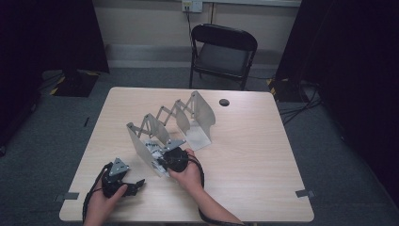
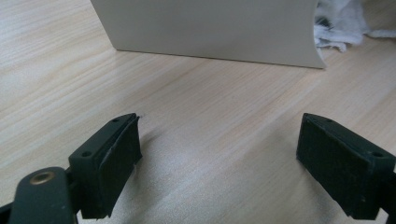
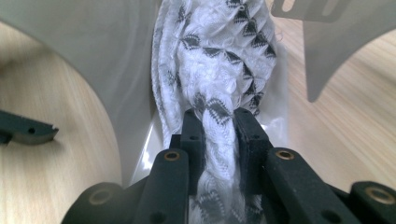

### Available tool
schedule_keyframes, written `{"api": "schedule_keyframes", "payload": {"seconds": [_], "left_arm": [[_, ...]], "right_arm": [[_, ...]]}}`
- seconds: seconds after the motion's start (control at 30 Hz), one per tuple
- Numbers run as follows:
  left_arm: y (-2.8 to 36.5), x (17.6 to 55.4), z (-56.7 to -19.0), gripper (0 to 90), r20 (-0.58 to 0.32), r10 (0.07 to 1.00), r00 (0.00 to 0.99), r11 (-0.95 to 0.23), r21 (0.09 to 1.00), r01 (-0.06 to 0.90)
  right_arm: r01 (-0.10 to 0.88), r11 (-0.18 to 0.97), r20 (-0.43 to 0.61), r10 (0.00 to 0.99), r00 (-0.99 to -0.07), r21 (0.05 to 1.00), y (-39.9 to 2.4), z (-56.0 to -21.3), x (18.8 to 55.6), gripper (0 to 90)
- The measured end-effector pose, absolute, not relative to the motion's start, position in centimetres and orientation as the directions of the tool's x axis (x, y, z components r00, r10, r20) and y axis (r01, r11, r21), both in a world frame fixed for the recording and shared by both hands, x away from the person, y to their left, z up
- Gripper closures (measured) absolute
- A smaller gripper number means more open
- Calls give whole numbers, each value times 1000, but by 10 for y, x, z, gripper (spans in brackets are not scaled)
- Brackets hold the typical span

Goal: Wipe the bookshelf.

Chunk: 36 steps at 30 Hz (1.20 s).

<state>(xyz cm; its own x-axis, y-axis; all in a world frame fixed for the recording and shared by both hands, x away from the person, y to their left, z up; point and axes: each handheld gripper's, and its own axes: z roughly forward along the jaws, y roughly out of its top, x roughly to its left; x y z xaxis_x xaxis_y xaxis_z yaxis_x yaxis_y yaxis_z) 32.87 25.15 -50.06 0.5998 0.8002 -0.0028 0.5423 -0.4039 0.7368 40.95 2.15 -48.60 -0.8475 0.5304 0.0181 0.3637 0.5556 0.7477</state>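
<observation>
A grey metal accordion rack (image 1: 195, 113) with upright plates stands in the middle of the table. My right gripper (image 3: 219, 135) is shut on a bunched white cloth with a black zigzag pattern (image 3: 215, 56), and holds it down between the rack's two nearest plates (image 3: 93, 46). From above, the right gripper (image 1: 164, 157) sits at the rack's near end, where a bit of the cloth (image 1: 151, 148) shows. My left gripper (image 2: 219, 158) rests low over the bare wood with its jaws wide apart and nothing between them. It faces the rack's outer plate (image 2: 210, 28), and in the high view the left gripper (image 1: 134, 185) lies left of the rack.
The pale wood table (image 1: 263, 155) has a round black grommet (image 1: 224, 102) at the back. A black folding chair (image 1: 223, 49) stands behind the table. The table's front edge runs close under both hands.
</observation>
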Motion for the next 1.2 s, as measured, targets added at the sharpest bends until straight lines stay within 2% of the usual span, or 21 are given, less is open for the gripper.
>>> {"api": "schedule_keyframes", "payload": {"seconds": [0.1,0.33,0.5,1.2], "left_arm": [[252,329,-501,133,-3,800,600,-404,737,542],[252,329,-501,132,-3,800,600,-404,737,542],[252,329,-501,132,-2,800,600,-405,736,542],[251,329,-501,132,-2,800,600,-405,737,542]], "right_arm": [[359,549,16,533,-846,755,16,-476,409,765],[280,497,-56,559,-827,821,2,-409,410,763],[259,474,-78,581,-810,842,3,-384,416,762],[368,521,-19,595,-804,771,2,-459,417,761]]}}
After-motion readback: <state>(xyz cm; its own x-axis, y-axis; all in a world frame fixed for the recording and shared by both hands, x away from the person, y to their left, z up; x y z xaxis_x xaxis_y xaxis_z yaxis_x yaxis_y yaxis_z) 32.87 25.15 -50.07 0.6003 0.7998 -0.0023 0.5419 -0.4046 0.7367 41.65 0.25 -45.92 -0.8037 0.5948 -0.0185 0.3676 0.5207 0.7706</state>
